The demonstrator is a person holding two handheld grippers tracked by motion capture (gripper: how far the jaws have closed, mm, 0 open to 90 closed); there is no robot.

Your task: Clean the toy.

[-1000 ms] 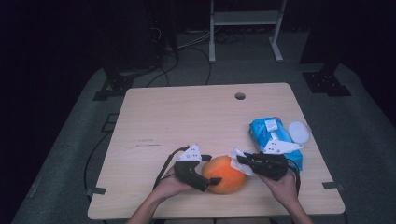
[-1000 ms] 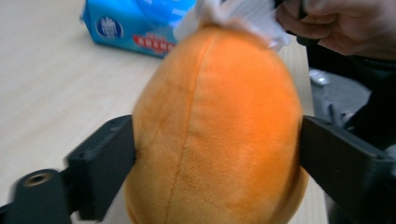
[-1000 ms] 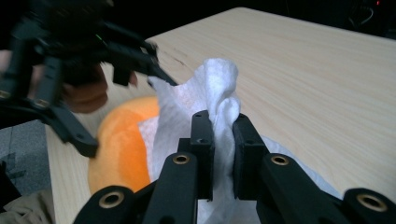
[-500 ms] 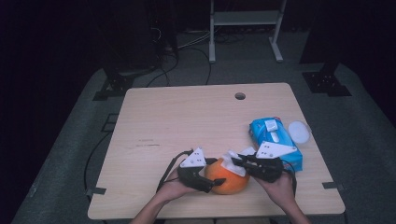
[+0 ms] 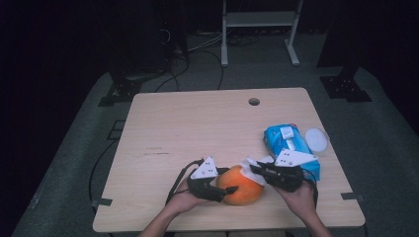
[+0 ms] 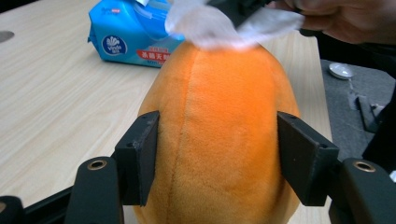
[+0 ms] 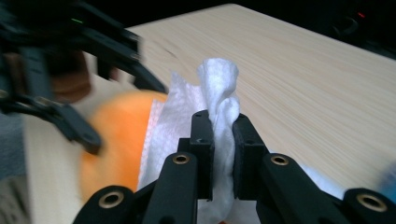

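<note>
Orange plush ball (image 6: 219, 140) squeezed by closing left tongs (image 6: 219, 158), right tongs (image 7: 223, 140) pinching tissue (image 7: 219, 93)

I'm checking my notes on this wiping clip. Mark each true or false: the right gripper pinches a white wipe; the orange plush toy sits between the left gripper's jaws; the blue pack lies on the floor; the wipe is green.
1. The right gripper pinches a white wipe: true.
2. The orange plush toy sits between the left gripper jaws, which have just been closing: true.
3. The blue pack lies on the floor: false, it lies on the table.
4. The wipe is green: false, white.
</note>
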